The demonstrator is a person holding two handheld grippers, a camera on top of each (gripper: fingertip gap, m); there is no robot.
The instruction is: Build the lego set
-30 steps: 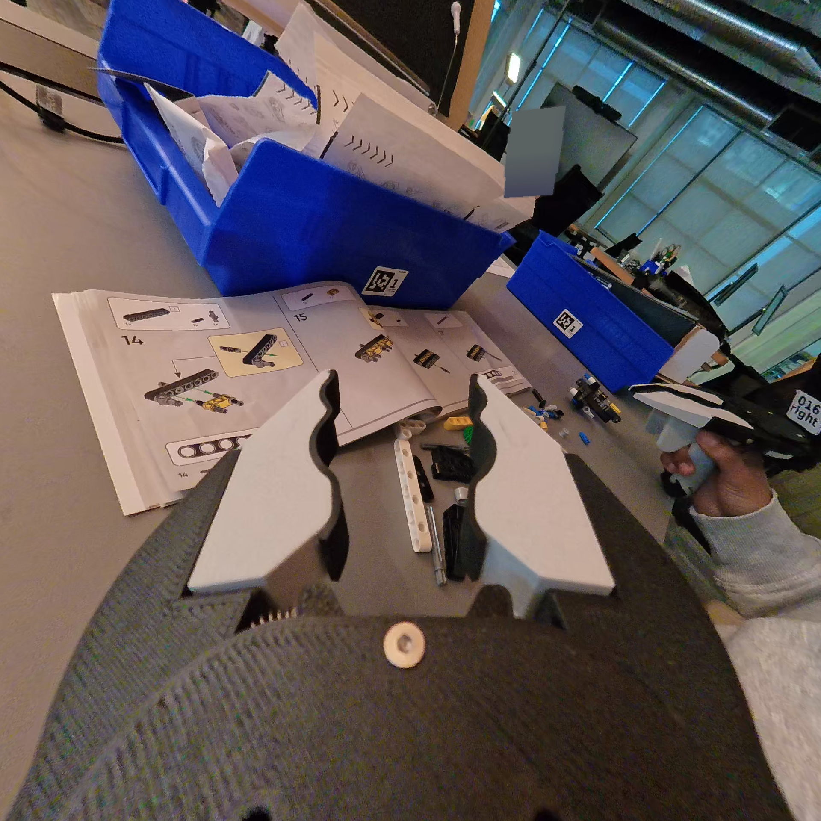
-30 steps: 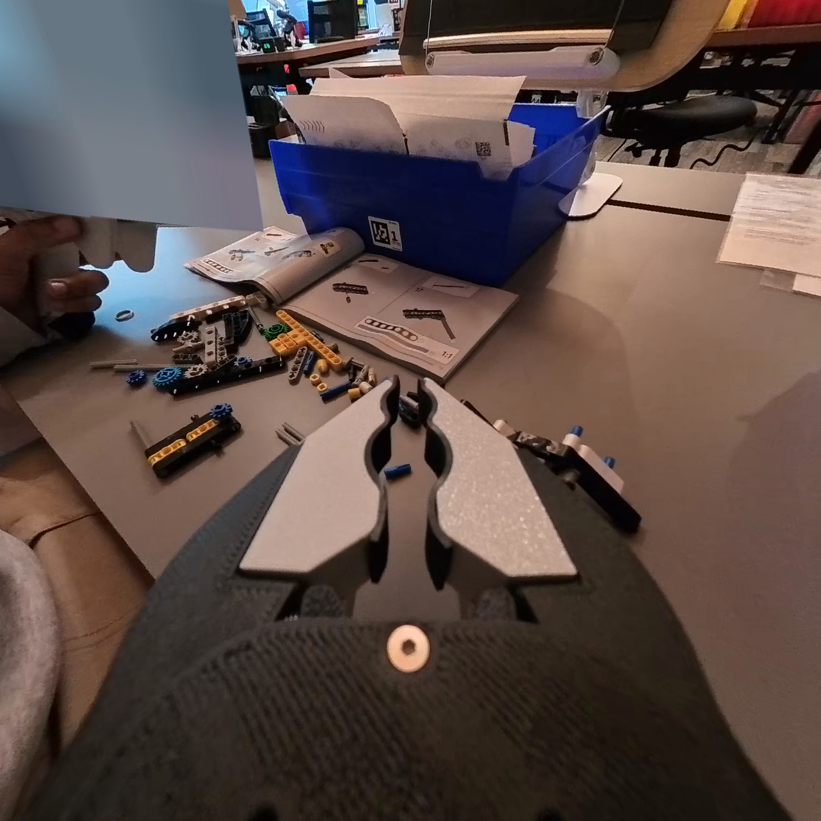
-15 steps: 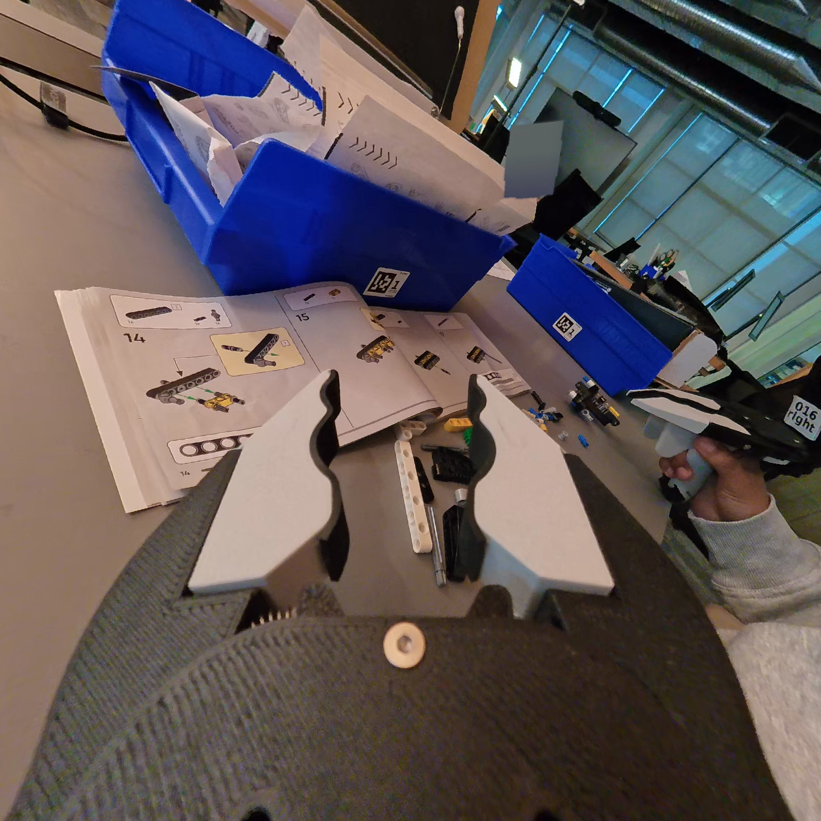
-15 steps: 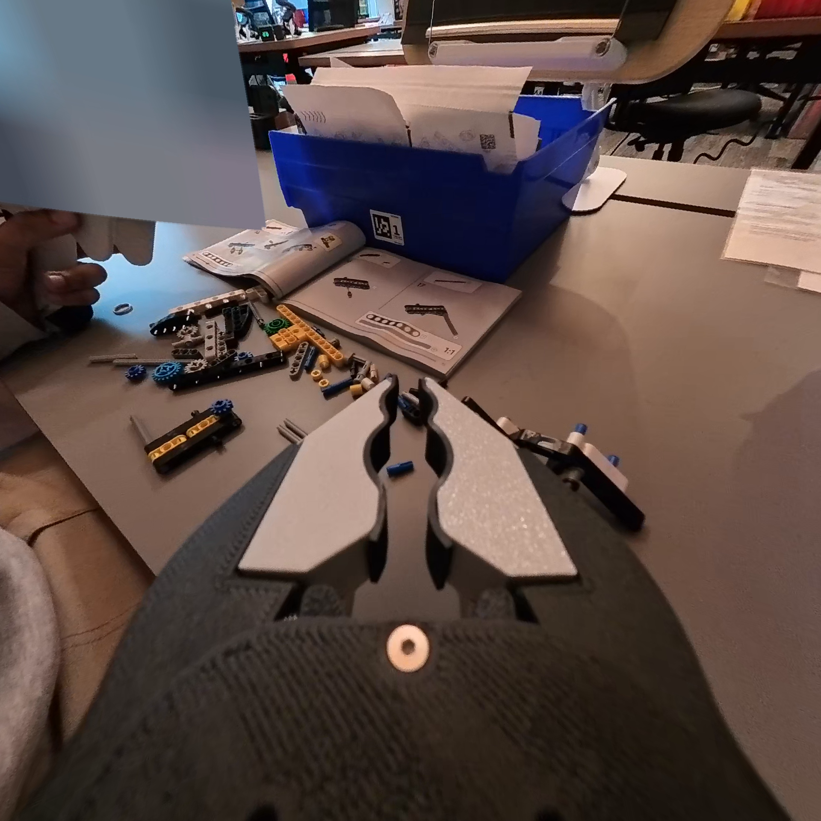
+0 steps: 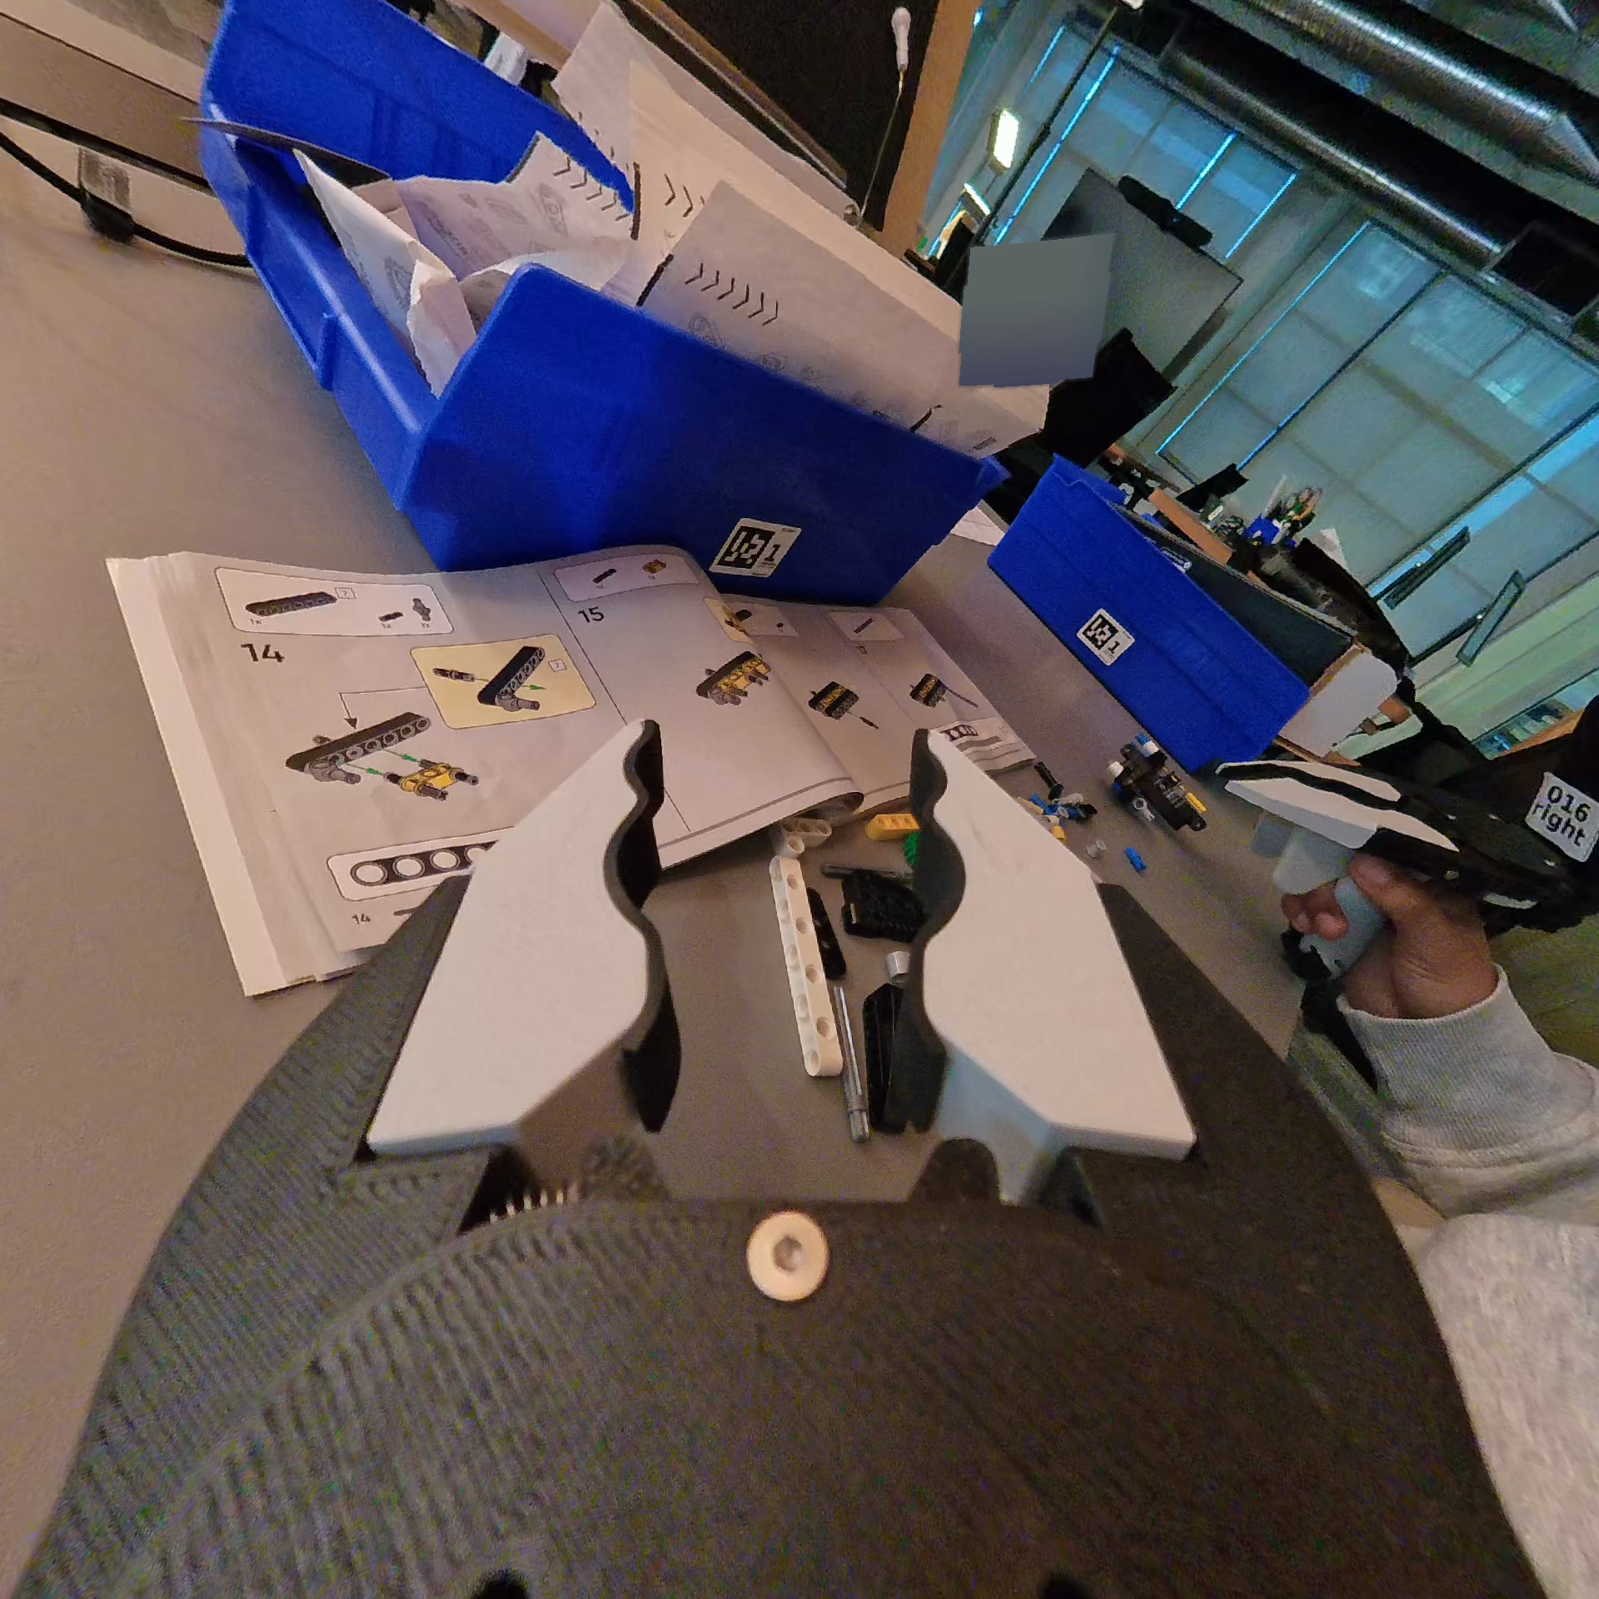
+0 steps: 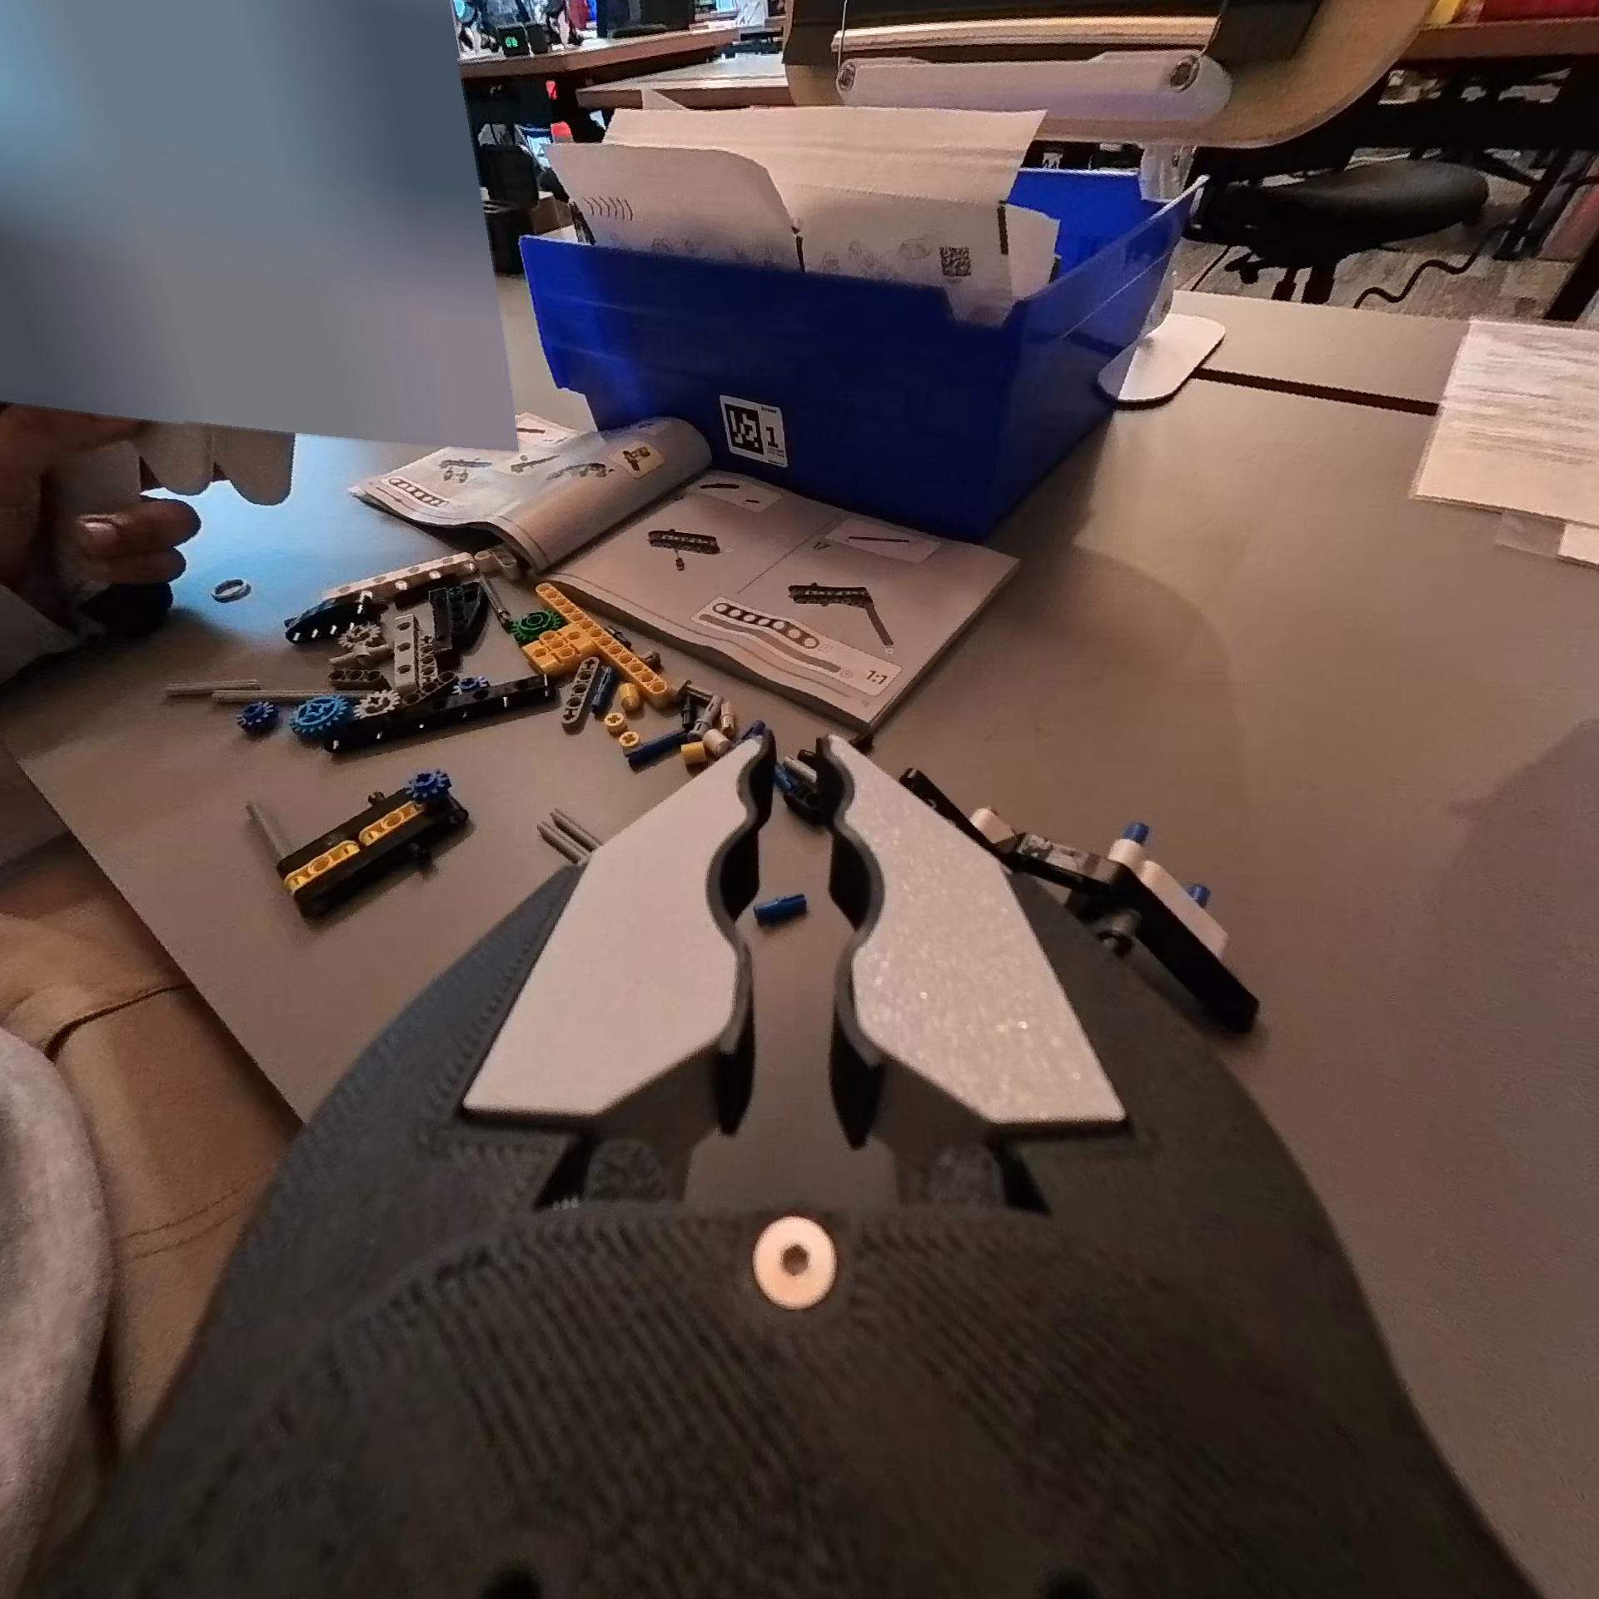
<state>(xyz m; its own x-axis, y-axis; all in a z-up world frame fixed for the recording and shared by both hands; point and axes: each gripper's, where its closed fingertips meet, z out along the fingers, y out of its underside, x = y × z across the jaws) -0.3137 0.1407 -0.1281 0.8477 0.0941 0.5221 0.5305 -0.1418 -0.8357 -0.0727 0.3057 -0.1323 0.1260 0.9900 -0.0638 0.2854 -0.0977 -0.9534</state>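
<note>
In the left wrist view, the left gripper [image 5: 783,761] gaped wide and empty; one white beam [image 5: 803,969] lay between its fingers. Two blue bins stood at twelve and two o'clock — the nearer bin [image 5: 623,433] stuffed with paper bags [image 5: 779,303].

In the right wrist view, the right gripper [image 6: 798,754] stood narrowly parted, gripping nothing — one blue pin [image 6: 780,908] lay between. One bin [image 6: 865,363] at twelve, loose lego parts [image 6: 484,658] at ten.

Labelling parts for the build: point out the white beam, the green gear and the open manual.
white beam [image 5: 800,960], left wrist view, middle of its holed face.
green gear [image 6: 535,625], right wrist view, its hub.
open manual [image 6: 761,597], right wrist view, bare right-hand page.
</note>
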